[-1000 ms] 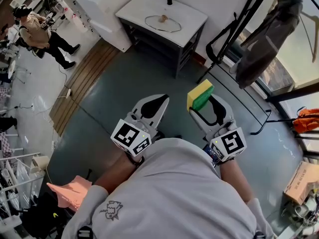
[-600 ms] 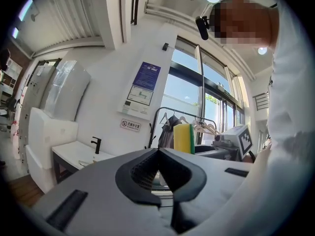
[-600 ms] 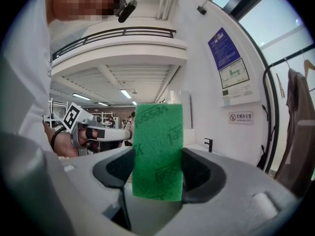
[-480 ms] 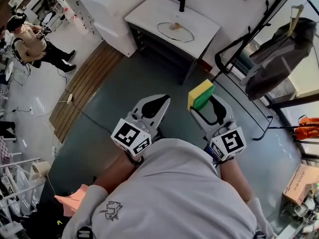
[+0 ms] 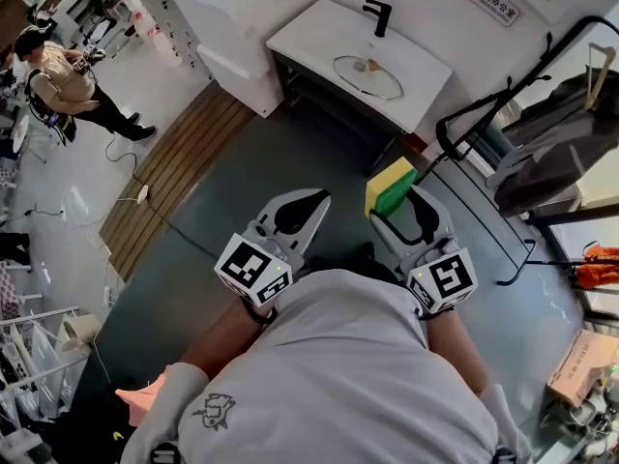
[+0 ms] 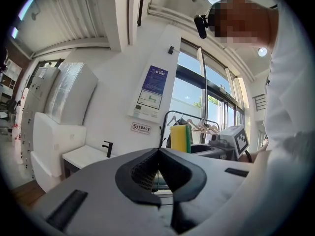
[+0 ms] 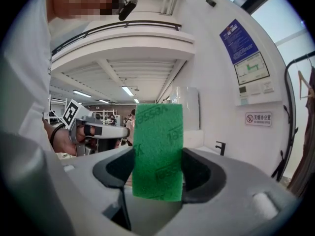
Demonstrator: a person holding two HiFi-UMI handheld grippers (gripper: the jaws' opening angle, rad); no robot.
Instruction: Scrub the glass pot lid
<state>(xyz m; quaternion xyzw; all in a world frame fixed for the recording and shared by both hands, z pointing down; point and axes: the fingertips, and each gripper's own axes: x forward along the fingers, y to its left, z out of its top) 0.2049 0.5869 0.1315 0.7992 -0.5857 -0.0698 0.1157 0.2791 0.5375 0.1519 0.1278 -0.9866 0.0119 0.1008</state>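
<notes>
The glass pot lid (image 5: 368, 76) lies flat on a white sink counter (image 5: 319, 29) ahead of me, beside a black tap (image 5: 378, 14). My right gripper (image 5: 395, 206) is shut on a yellow and green scrub sponge (image 5: 391, 186), which stands upright between its jaws; its green face fills the middle of the right gripper view (image 7: 157, 151). My left gripper (image 5: 306, 201) is shut with nothing in it, level with the right one and a short way to its left. Both are held over the grey floor, well short of the counter.
A white appliance (image 5: 227, 22) stands left of the counter. A black clothes rack (image 5: 503, 104) with dark garments stands to the right. A wooden floor strip (image 5: 179, 167) runs at the left. A person (image 5: 68, 75) stands far left.
The counter and lid have drawn nearer and shifted right and down in the head view as I walk toward them. Both grippers keep their pose, the sponge still gripped.
</notes>
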